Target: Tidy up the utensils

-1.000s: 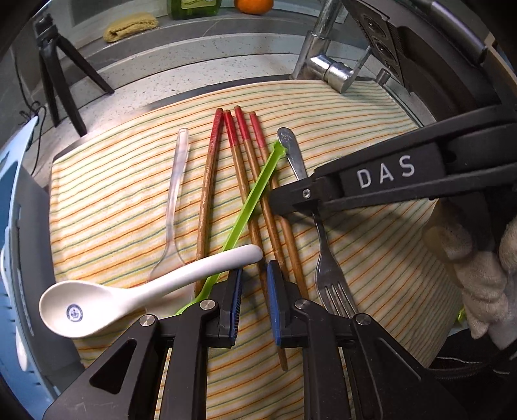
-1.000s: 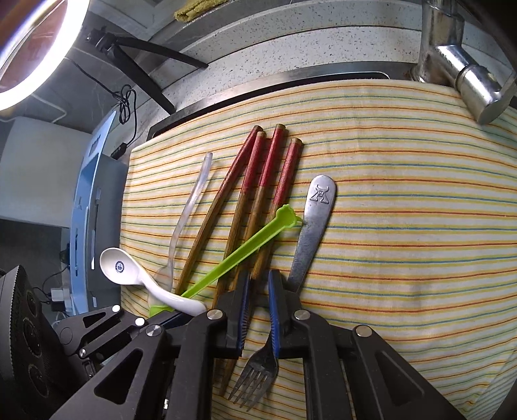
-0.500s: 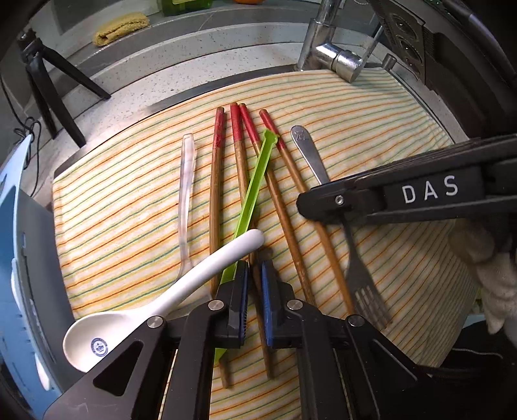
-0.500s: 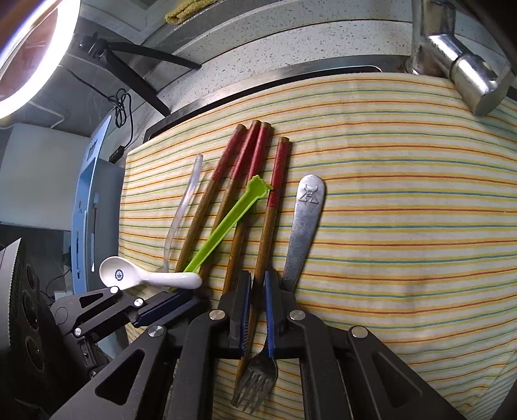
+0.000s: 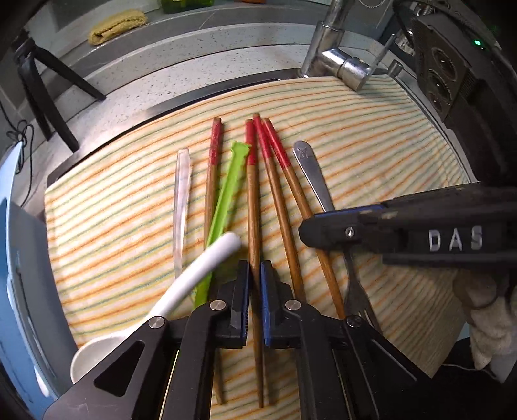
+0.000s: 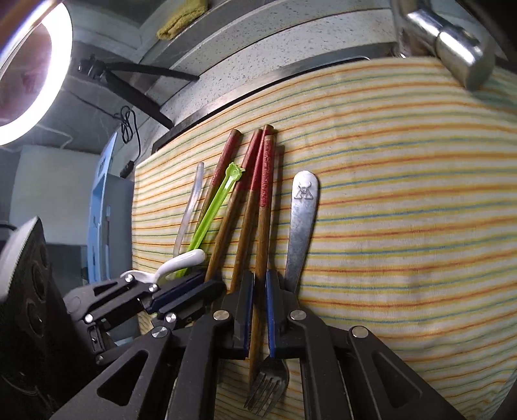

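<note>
Several red-tipped wooden chopsticks lie side by side on a striped cloth. My left gripper is shut on one chopstick, which runs between its blue pads. My right gripper is shut on another chopstick, whose red end casts a shadow on the cloth. A metal fork lies just right of it, tines under the gripper. A green plastic fork, a clear plastic fork and a white ceramic spoon lie at the left. The right gripper enters the left wrist view from the right.
A chrome faucet overhangs the cloth's far right corner. A speckled counter with a tripod leg and a folded yellow rag lies behind. A blue-and-white appliance borders the left. A gloved hand holds the right gripper.
Both pairs of jaws narrowed onto a chopstick each. The green fork swung left, off the chopsticks it crossed. The chopsticks fanned apart, and the white spoon's handle tipped upward.
</note>
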The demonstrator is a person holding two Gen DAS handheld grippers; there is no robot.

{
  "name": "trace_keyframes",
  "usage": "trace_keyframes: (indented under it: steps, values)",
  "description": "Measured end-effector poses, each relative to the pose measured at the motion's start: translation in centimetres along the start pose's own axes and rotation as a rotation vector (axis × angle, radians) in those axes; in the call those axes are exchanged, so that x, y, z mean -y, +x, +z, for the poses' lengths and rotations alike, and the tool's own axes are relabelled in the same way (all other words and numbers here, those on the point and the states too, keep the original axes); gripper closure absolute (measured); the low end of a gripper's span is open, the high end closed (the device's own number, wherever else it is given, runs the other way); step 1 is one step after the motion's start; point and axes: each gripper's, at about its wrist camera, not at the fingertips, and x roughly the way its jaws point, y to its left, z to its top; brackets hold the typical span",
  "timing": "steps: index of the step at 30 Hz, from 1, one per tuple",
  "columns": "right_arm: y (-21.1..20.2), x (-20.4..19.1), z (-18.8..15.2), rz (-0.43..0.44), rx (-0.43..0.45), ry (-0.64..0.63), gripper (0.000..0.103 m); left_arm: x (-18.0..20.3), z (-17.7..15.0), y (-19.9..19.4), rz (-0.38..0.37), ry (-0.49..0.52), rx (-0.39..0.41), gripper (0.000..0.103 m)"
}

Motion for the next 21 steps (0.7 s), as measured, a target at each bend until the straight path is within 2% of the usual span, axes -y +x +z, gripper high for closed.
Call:
trace_keyframes:
  steps: [1, 3, 12, 16, 21]
  values:
    - [-0.1, 0.2, -0.2, 0.021, -0.004, 0.011, 0.097, 0.0, -0.5, -0.2, -0.018, -0.019, 0.0, 0.098]
    - [-0.6, 0.5, -0.7, 0.051, -0.003, 0.025, 0.097, -0.4, -1.6, -0.7, -0.101, -0.078, -0.001, 0.098]
    - [-3.1, 1.2, -2.8, 0.14, 0.024, 0.064, 0.097, -0.4, -5.9, -4.1, -0.215, -0.198, 0.08, 0.098]
    - [-4.8, -0.3, -2.8, 0.153, 0.058, 0.026, 0.097, -1.3, -6.4, -6.3, -0.202, -0.208, 0.136, 0.098]
    - [-5.9, -3.1, -2.1, 0.176, 0.089, -0.024, 0.097, -4.2, -7.7, -9.7, -0.163, -0.245, 0.206, 0.098]
